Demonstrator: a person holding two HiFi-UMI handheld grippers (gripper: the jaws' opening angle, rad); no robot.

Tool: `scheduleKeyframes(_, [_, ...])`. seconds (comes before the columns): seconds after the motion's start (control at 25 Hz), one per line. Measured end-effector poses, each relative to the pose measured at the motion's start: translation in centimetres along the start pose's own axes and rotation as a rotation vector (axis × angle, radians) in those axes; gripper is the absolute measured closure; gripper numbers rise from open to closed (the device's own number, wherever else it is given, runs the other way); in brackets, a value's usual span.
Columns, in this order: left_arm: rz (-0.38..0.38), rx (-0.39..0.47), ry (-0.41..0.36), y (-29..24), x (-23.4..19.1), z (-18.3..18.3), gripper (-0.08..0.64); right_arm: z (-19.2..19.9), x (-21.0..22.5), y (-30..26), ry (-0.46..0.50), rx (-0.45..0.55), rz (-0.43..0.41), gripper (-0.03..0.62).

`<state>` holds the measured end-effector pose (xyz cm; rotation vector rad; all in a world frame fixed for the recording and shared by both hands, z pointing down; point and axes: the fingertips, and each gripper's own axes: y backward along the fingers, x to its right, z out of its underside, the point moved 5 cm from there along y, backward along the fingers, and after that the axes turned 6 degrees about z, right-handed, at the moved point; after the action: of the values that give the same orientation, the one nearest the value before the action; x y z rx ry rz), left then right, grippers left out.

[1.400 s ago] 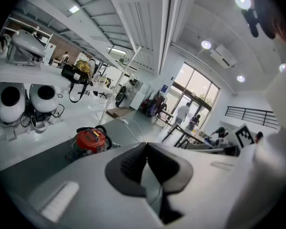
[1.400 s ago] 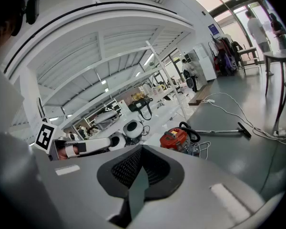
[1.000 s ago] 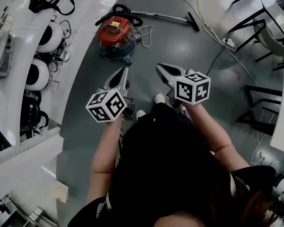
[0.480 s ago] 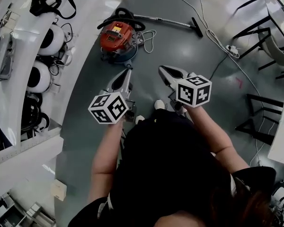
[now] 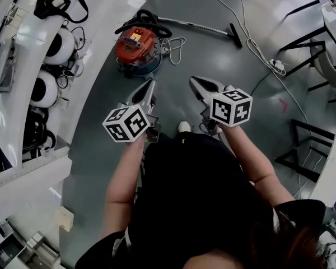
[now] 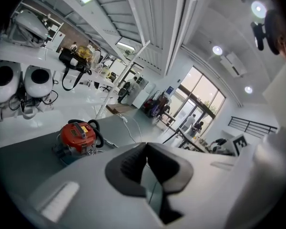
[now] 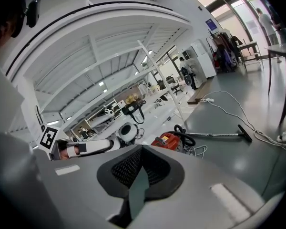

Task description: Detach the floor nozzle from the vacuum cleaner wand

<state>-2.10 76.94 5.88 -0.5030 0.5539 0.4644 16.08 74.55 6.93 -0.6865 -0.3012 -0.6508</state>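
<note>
Found the white table (image 5: 14,116) curving along the far left of the left tongs (image 5: 148,86), walling off that side. Held the left tongs shut on nothing and aimed low at the red canister (image 5: 135,45) just ahead, likely only carried along on the approach. Kept the right tongs (image 5: 195,83) closed and empty too, beside the left, touching nothing. Saw the wand (image 5: 199,23) lying flat on the floor (image 5: 213,55) ahead of the right tongs, with the floor nozzle (image 5: 234,36) still attached at its farther-right end. Noted bare floor between tongs and wand. Marked, farther right, a white cable (image 5: 252,41) and dark chair frames (image 5: 300,132) to skirt.
</note>
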Motion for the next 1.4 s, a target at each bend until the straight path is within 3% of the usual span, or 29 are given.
scheduleKeyframes(0.16, [-0.016,-0.008,-0.027,-1.1,0.3,0.3,0.549,0.1,2.0,-0.1,0.004,-0.021,0.008,0.594])
scheduleKeyframes(0.44, [-0.047,-0.015,-0.007,-2.9,0.1,0.2,0.549,-0.8,4.0,-0.4,-0.014,-0.016,0.022,0.594])
scheduleKeyframes(0.6, [-0.065,-0.043,-0.080,-4.4,-0.3,-0.3,0.549,-1.2,5.0,-1.0,-0.028,-0.018,0.030,0.594])
scheduleKeyframes(0.76, [-0.029,-0.044,-0.060,-6.7,-0.8,-1.0,0.549,-1.6,6.2,-2.2,-0.045,-0.028,0.045,0.594])
scheduleKeyframes(0.92, [-0.016,-0.060,-0.090,-9.6,-2.3,-2.4,0.549,-3.0,7.6,-4.5,-0.038,-0.036,0.058,0.594])
scheduleKeyframes(1.2, [0.065,-0.019,-0.016,-15.8,-5.2,-7.2,0.549,-7.6,10.2,-8.7,-0.017,-0.051,0.084,0.594])
scheduleKeyframes(1.4, [0.089,-0.066,-0.038,-19.9,-6.6,-9.6,0.550,-10.9,12.6,-12.2,-0.039,-0.063,0.098,0.594])
